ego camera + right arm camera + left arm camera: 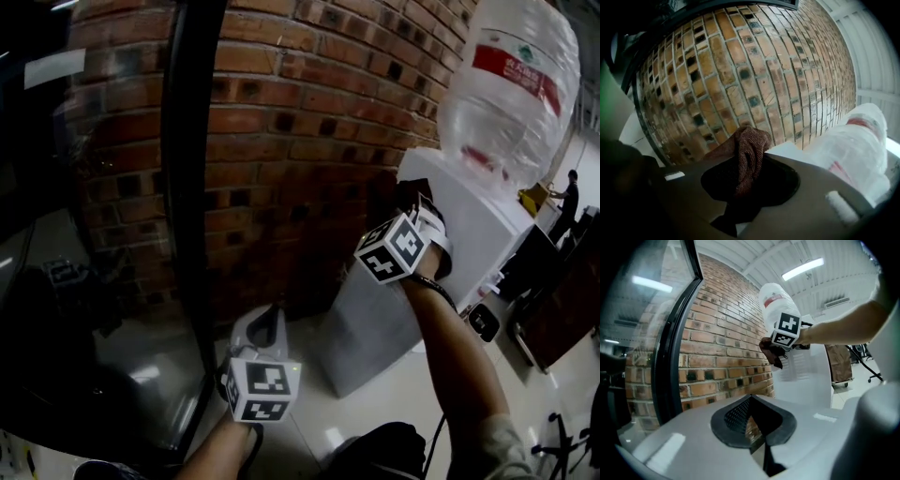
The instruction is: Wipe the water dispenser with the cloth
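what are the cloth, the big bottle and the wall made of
Cloth: soft brown textile, matte, probably knitted or microfibre, going by its fine ribbed weave and limp folds. Bottle: clear plastic most likely, glossy, see-through with ridged sides. Wall: red-brown brick with visible mortar joints, face slightly shiny.

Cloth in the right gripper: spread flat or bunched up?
Bunched. The brown cloth is pinched between the jaws of the right gripper, gathered into a crumpled wad poking up past them, not spread flat.
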Motion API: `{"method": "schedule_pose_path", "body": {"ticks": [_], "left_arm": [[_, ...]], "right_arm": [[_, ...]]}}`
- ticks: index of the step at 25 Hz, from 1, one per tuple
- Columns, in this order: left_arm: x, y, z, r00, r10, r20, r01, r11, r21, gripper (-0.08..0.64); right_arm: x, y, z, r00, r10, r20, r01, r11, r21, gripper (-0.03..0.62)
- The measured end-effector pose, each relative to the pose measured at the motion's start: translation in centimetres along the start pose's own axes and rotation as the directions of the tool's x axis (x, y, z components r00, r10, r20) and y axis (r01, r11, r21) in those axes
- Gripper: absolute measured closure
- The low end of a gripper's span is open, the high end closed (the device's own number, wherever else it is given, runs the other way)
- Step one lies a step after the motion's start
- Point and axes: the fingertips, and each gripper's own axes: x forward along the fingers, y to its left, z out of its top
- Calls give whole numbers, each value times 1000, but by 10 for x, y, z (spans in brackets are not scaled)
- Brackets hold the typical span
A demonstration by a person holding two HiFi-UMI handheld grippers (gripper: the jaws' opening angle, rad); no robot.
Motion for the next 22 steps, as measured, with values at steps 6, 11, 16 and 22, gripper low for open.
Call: {"method": "schedule_pose_path", "body": {"ticks": [6,11,16,22], "left_arm": [[9,6,3,1000,-13,17,13,1000,-7,560],[16,17,-7,1000,5,1,-5,999,-35,560],[23,21,-18,1000,21,-20,-22,999,-34,560],[30,25,-39,997,35,-65,-38,998,-47,560]], "right_arm": [[0,60,-35,994,72,-77,-69,997,40,489],[2,127,-65,976,167,-143,-151,982,113,489],[5,195,-94,951,236,-198,-202,963,176,489],[0,285,-131,912,322,-254,-253,929,269,488]]}}
